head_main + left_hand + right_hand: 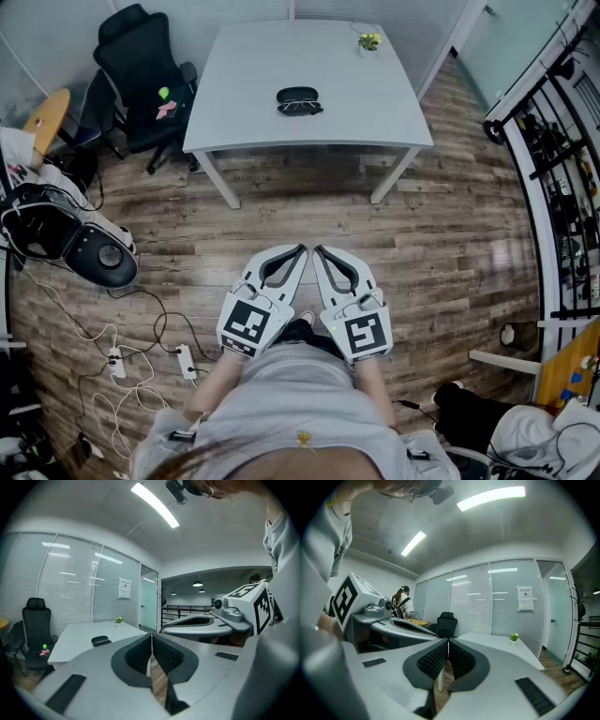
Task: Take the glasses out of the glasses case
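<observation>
A black glasses case (298,95) lies near the middle of the white table (244,103). A dark-framed pair of glasses (300,109) seems to lie right against its near side. Both grippers are far from it, held close to the person's body above the floor. My left gripper (301,250) and right gripper (318,250) point at the table side by side, jaws shut with nothing between them. In the left gripper view the case (101,641) shows small on the table, beyond the shut left gripper (151,637). The right gripper view shows its shut right gripper (448,641); the case is hidden there.
A small potted plant (368,42) stands at the table's far right corner. A black office chair (141,75) is left of the table. Cables and a power strip (117,361) lie on the wooden floor at left. A metal railing (553,159) runs along the right.
</observation>
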Motion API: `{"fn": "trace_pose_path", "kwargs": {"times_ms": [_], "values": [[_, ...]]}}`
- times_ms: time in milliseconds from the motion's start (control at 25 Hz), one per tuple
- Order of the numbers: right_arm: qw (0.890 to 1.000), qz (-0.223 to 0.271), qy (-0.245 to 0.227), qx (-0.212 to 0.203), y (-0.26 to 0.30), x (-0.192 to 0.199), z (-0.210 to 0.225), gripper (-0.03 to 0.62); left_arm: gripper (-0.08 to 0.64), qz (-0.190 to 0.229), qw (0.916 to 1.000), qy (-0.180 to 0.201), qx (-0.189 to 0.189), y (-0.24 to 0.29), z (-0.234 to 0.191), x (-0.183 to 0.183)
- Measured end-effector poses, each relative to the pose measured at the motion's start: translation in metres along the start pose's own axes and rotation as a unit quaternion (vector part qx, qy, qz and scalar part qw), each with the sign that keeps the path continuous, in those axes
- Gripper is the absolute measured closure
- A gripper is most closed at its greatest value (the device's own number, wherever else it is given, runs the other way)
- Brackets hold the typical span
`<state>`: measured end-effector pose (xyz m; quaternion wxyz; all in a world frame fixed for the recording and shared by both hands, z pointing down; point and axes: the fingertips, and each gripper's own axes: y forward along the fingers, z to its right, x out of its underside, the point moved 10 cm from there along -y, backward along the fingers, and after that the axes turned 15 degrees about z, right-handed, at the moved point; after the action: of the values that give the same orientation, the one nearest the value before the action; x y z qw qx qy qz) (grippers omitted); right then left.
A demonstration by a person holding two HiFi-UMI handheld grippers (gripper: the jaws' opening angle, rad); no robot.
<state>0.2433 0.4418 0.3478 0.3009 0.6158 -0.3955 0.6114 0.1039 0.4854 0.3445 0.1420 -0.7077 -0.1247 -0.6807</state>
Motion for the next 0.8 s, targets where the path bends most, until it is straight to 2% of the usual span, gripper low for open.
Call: {"fn": "trace_pose_path", "kwargs": {"times_ms": [240,440,800], "values": [[1.000,0.002,0.004,0.001,0.010,0.000,0.004,0.572,0.525,-0.005,0.9999,0.007,-0.012,0.003,-0.010,0.000],[1.000,-0.001,0.004,0.002,0.025,0.005,0.008,0.571,0.525,0.000,1.0000,0.005,-0.006,0.011,-0.025,0.002],[1.000,-0.002,0.001,0.022,0.102,0.020,0.042,0.571,0.525,-0.001,0.9997,0.005,0.023,0.064,-0.099,0.007]]}}
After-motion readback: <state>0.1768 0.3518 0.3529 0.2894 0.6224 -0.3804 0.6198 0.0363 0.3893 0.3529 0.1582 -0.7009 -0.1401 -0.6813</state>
